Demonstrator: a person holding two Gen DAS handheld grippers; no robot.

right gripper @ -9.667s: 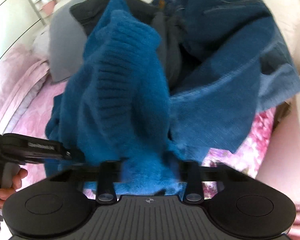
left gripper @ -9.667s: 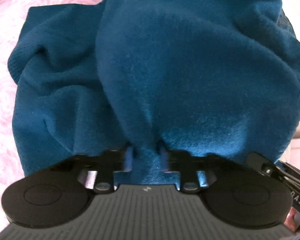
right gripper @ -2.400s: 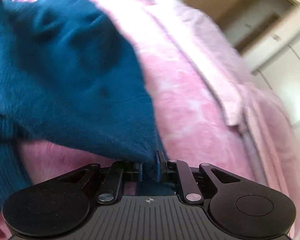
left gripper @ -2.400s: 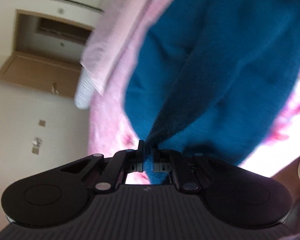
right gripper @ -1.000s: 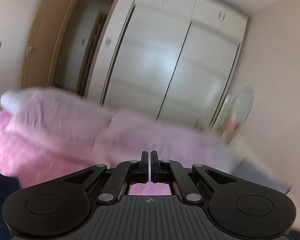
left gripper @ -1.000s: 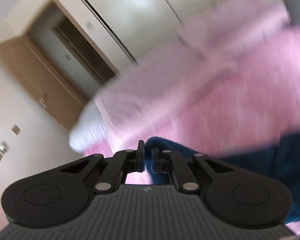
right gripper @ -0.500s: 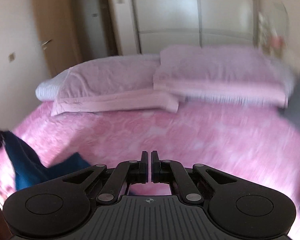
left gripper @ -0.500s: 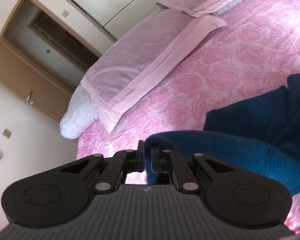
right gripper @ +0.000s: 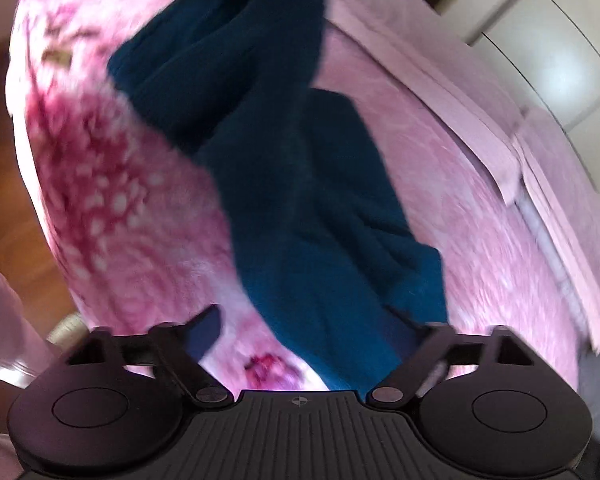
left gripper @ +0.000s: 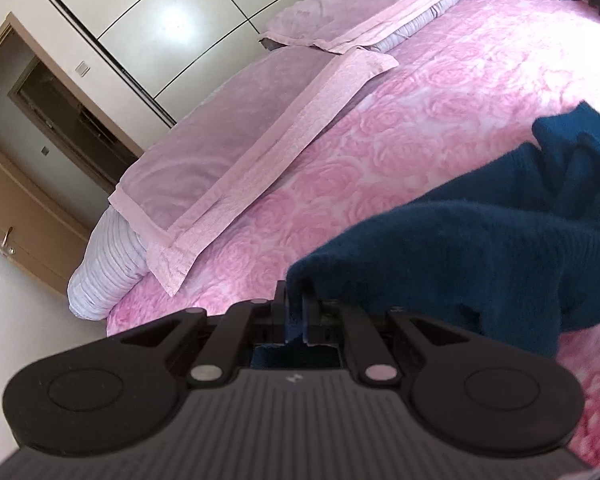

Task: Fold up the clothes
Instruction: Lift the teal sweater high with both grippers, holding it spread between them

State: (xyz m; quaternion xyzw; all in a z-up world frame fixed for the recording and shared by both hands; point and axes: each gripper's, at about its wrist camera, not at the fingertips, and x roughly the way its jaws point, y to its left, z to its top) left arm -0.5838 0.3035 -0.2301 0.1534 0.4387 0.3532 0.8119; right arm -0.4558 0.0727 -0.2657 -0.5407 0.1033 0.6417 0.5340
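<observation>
Sweater half-laid on the bed, one corner pinched.

Left wrist view: the left gripper (left gripper: 295, 304) is clenched on an edge of the sweater (left gripper: 480, 248), which trails off to the right over the bed (left gripper: 400, 120), below the pillows (left gripper: 228, 152). Right wrist view, blurred: the right gripper (right gripper: 320, 332) is spread wide, grasping nothing, with the sweater (right gripper: 300, 184) lying rumpled beneath it. The knit looks thick, soft and floppy; it should sag and stretch, so hems or shoulder seams seem the best grips.

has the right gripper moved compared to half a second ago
Yes. The right gripper has swung down and away from the pink pillows, which now sit at the upper right, toward the dark teal knitted sweater on the pink floral bedspread. Its fingers have opened.
</observation>
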